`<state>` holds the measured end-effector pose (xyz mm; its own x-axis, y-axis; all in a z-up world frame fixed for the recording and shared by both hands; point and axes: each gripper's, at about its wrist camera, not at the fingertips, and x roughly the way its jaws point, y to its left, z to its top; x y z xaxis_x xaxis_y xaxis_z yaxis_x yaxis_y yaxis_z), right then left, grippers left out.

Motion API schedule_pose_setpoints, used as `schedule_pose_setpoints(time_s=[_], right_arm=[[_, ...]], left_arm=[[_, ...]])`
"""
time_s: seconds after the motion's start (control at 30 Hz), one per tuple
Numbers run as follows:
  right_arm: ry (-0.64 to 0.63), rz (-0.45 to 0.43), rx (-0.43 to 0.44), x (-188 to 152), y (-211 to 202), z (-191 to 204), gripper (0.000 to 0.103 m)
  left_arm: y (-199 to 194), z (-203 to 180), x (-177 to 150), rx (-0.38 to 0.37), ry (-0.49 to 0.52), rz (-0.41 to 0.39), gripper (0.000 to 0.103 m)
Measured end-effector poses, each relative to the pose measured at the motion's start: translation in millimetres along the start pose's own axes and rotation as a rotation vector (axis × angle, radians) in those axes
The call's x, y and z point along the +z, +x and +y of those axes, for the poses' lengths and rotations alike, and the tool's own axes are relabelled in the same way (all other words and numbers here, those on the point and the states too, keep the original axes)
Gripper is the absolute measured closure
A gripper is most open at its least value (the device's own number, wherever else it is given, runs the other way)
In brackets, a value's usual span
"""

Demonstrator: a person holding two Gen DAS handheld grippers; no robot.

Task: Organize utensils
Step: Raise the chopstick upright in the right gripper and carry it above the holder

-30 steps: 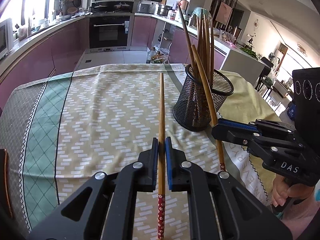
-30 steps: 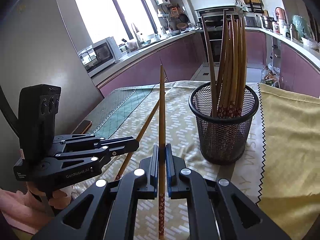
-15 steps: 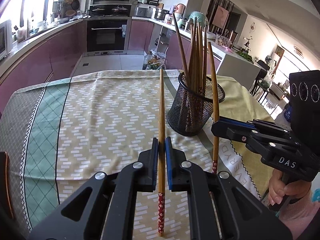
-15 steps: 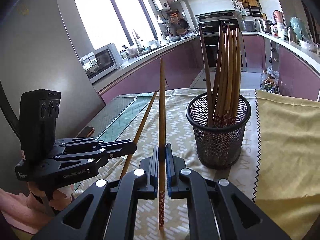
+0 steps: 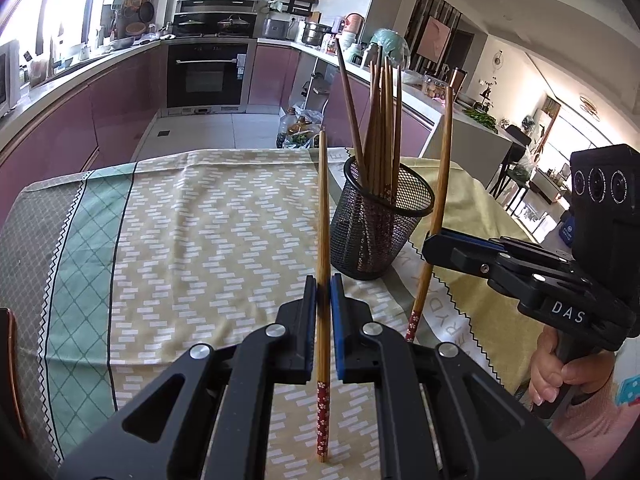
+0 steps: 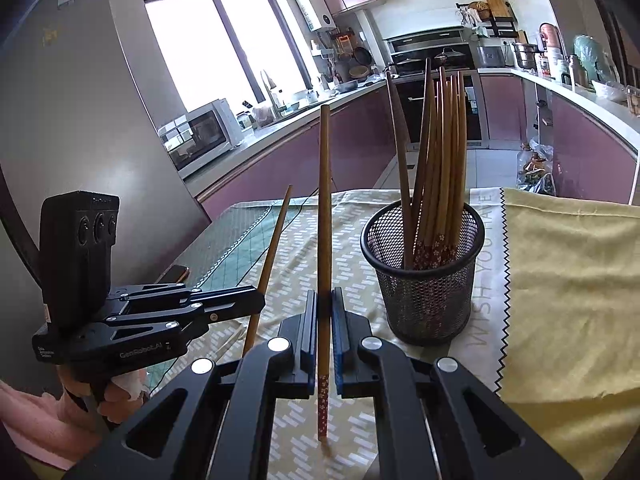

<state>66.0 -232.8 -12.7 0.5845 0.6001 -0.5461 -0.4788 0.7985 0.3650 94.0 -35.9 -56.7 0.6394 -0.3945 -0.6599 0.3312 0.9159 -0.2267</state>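
The left claw (image 5: 323,312) is clenched on one chopstick (image 5: 322,216), held upright; the right claw (image 6: 324,320) grips another chopstick (image 6: 325,208) likewise. The mesh holder (image 6: 424,276) stands on the desk (image 5: 208,216) at about one o'clock from each claw, already crowded with chopsticks (image 6: 440,152). Likely trouble: a descending stick striking the rim or the standing bundle and tipping the light holder. Open cloth lies toward nine o'clock; the desk edge is near at three o'clock.
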Motion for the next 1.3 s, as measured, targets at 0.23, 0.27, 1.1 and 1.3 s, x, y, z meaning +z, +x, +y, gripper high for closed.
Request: schedule_pose_setpoints(time_s=[0.23,0.27,1.1,1.3], right_arm=[[0.001,-0.016,-0.003,4,-5,-2,0.097],[0.001,-0.018,-0.004,4,-5,-2,0.097],[-0.009,-0.054,-0.009,9,-17,-3,0.097],[-0.014,-0.058,-0.013,11,-18,-1,0.097]], left_arm=[[-2,1,2,-0.02,-0.006,-0.003,0.095],[-2,1,2,-0.023,-0.007,-0.003,0.095],[-12,1,8,-0.064,-0.009,-0.038,0.095],[-15,1,10,-0.067,-0.01,-0.046,0.095]])
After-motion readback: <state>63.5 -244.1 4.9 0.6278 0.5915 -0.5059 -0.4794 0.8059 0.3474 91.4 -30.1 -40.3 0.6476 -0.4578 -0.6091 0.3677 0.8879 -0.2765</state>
